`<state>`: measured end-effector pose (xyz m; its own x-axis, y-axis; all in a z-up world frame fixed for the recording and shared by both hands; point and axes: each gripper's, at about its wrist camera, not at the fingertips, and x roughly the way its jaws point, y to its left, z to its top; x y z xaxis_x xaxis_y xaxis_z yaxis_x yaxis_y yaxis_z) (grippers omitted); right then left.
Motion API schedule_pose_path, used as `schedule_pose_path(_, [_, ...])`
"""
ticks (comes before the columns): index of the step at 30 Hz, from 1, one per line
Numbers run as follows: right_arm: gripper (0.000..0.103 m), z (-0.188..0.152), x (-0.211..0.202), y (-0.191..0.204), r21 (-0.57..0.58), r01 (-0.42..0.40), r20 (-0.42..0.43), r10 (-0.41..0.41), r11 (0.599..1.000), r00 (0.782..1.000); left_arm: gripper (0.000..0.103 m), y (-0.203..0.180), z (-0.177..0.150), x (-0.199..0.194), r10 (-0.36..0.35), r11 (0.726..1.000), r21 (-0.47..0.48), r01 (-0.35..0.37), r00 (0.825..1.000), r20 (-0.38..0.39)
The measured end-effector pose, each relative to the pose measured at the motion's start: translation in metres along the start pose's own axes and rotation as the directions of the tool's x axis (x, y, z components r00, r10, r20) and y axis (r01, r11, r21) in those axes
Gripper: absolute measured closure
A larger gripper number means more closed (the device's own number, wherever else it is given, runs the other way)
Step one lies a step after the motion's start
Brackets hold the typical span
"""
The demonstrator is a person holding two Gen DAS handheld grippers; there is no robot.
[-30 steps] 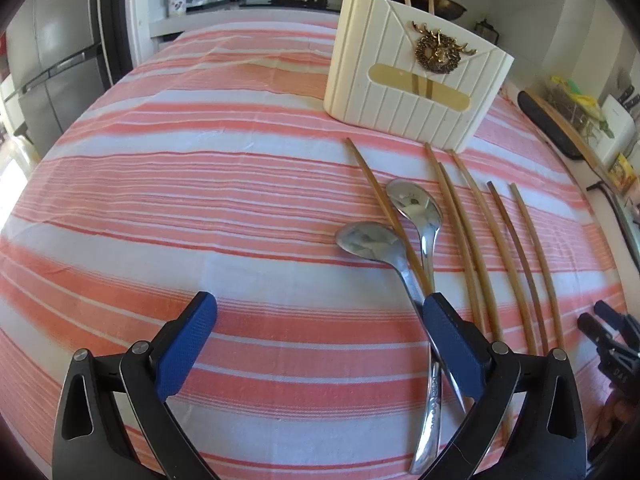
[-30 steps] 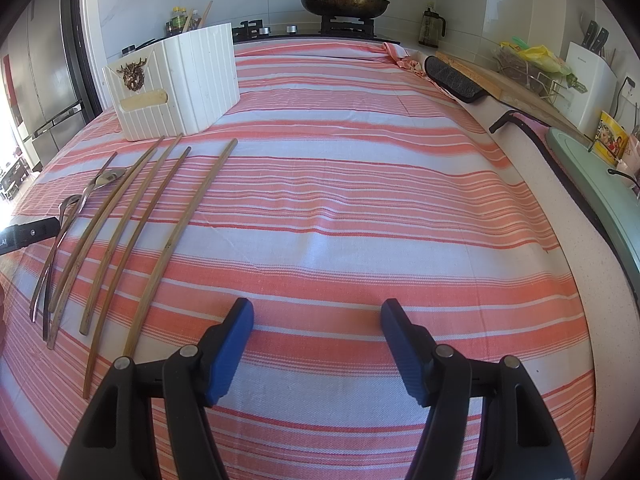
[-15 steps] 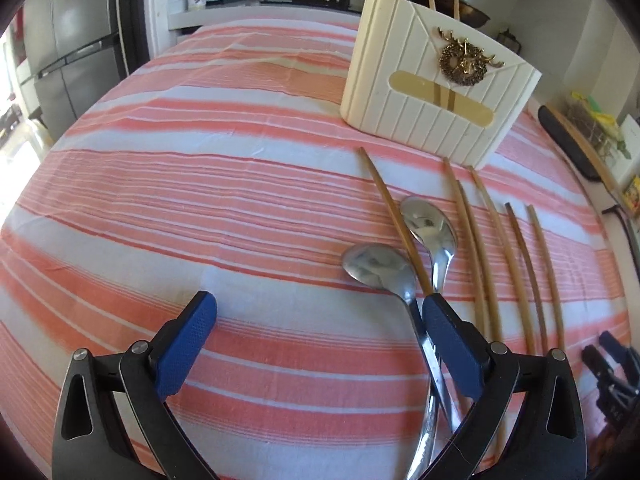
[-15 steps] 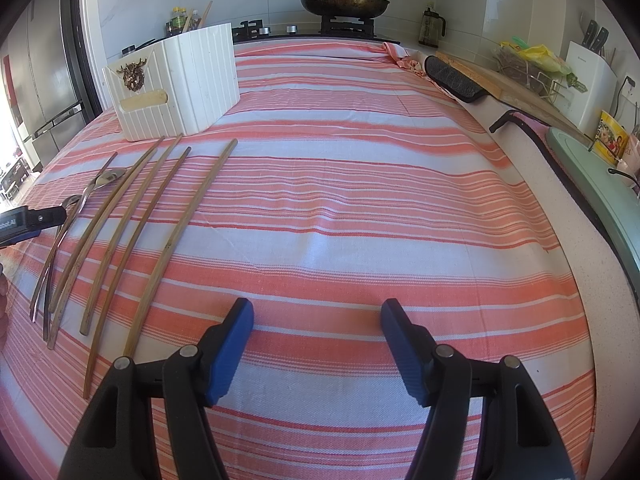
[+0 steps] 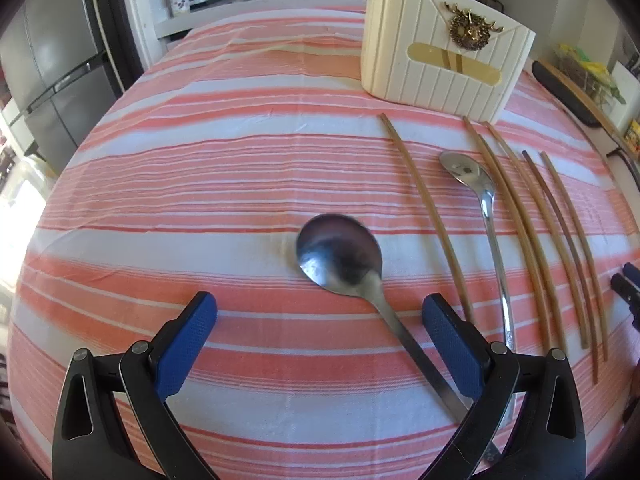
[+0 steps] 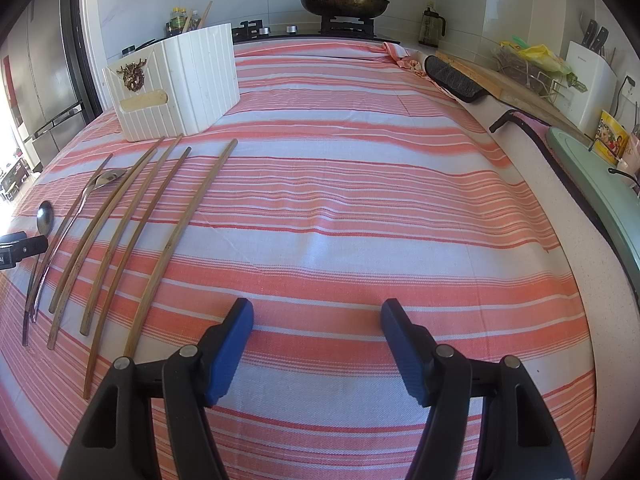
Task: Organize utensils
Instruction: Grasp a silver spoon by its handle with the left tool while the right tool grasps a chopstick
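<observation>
Striped cloth covers the counter, stove and pan behind.
Left gripper and right gripper both spread, gripping nothing; 2 spoons beside chopsticks.

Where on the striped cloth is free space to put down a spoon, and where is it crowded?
Free: the wide striped cloth right of the outermost chopstick, and the cloth left of the near spoon, before the left gripper. Crowded: the strip in front of the white holder, where chopsticks and the second spoon lie close together.
</observation>
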<state>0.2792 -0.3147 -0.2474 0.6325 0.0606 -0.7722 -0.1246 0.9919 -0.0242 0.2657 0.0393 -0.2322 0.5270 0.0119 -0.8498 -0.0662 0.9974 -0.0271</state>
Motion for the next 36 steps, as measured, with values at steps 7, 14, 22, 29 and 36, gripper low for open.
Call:
schedule_pose_path(7, [0.035,0.0,0.0,0.0,0.0,0.0,0.0,0.0,1.0,1.0,0.001,-0.006,-0.01,-0.005,0.041,0.998,-0.046,-0.041,0.999,0.002])
schedule_pose_path(14, [0.031,0.0,0.0,-0.001,0.009,-0.024,-0.001,0.024,1.0,1.0,0.0,0.0,-0.029,-0.018,0.034,0.999,0.029,-0.034,0.999,-0.001])
schedule_pose_path(22, [0.03,0.017,-0.02,0.038,-0.023,-0.145,-0.009,0.144,0.989,0.989,0.0,0.021,-0.036,-0.022,0.026,1.0,0.011,-0.026,1.0,0.004])
schedule_pose_path(29, [0.065,0.028,0.011,0.076,-0.093,-0.172,-0.117,0.16,0.981,0.98,0.0,0.022,-0.038,-0.023,0.018,0.999,0.031,-0.018,1.0,0.008])
schedule_pose_path(36, [0.097,0.016,-0.002,0.059,-0.112,-0.115,-0.151,0.097,0.987,0.984,0.0,0.037,-0.036,-0.025,0.027,0.999,0.029,-0.027,0.999,-0.027])
